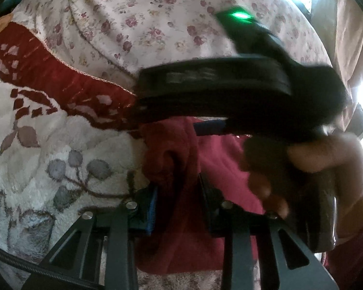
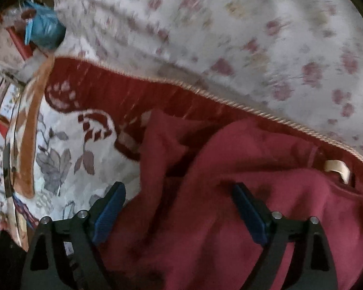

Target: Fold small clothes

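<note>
A small dark red fleece garment (image 2: 230,169) lies rumpled on a floral blanket (image 2: 60,149), with a cream neck label (image 2: 336,168) at the right. In the left wrist view my left gripper (image 1: 179,195) is shut on a bunched fold of the garment (image 1: 171,164). The right gripper (image 1: 230,89) crosses that view just above, held by a hand (image 1: 326,169). In the right wrist view my right gripper (image 2: 179,203) is open, its blue pads (image 2: 109,212) straddling the garment close over it.
A flowered sheet (image 1: 145,24) covers the far side behind the blanket's dark red border (image 2: 133,89). A blue bag (image 2: 44,30) and clutter sit at the far left in the right wrist view. Bright window light shows at the right of the left wrist view.
</note>
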Demonstrator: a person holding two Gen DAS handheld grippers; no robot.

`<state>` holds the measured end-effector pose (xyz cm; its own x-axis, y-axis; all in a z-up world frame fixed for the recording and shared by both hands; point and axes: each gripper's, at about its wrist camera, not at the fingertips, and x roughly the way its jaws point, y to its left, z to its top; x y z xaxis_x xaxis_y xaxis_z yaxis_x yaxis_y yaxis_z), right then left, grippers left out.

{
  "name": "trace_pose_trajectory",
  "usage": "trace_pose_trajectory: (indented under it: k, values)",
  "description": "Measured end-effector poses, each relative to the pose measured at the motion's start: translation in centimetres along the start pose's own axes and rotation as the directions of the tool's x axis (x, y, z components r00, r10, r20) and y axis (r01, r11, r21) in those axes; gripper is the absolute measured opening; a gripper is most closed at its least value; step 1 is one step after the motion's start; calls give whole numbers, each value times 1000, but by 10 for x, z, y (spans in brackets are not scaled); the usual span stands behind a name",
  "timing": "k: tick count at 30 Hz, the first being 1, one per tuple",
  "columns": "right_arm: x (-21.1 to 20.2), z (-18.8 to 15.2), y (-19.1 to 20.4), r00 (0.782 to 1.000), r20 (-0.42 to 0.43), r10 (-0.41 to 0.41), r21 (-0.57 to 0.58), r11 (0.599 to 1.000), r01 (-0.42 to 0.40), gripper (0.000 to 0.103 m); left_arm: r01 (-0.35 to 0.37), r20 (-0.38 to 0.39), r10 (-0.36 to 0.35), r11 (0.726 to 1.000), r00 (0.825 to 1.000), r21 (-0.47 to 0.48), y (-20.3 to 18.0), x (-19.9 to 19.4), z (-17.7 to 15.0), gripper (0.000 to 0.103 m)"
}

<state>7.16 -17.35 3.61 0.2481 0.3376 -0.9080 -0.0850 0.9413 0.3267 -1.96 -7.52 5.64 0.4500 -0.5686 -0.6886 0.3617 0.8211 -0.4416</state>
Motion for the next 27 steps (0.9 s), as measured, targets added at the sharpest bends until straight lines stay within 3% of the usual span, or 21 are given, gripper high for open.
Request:
trace_pose_trajectory:
  k: [5, 6, 7, 9, 11, 13, 18, 23, 27]
  values:
    - [20, 7, 11, 995, -45, -90, -39, 995, 89, 93, -9, -8, 9, 1000, 1000, 13, -2, 3, -1, 26]
    - [18, 5, 13, 994, -20, -106, -63, 992, 105, 83, -14, -12, 14, 1000, 1000, 12, -1, 4, -2, 26]
    - [12, 3, 12, 992, 24, -125, -73, 989, 126, 62, -17, -15, 17, 1000, 1000, 9, 0, 4, -2, 26]
    - [1, -1, 7, 994, 69, -89, -83, 992, 94, 40, -24, -22, 24, 1000, 999, 5, 2, 4, -3, 27]
    - [-9, -5, 0, 993, 94, -66, -68, 995, 73, 31, -46, -37, 46, 999, 998, 0, 4, 5, -5, 39]
    - [-16, -10, -6, 992, 111, -64, -80, 994, 73, 29, -63, -49, 62, 998, 997, -17, 7, 6, -8, 55]
    - [-27, -17, -20, 989, 140, -53, -58, 996, 62, 29, -117, -66, 114, 992, 991, -40, 13, 11, -14, 64]
    - [-30, -21, -20, 988, 150, -38, -50, 998, 45, 29, -153, -59, 152, 988, 987, -8, 9, 12, -20, 64]
    - [-32, -24, -20, 987, 157, -26, -41, 999, 33, 27, -142, -68, 142, 990, 987, 5, 6, 12, -21, 42]
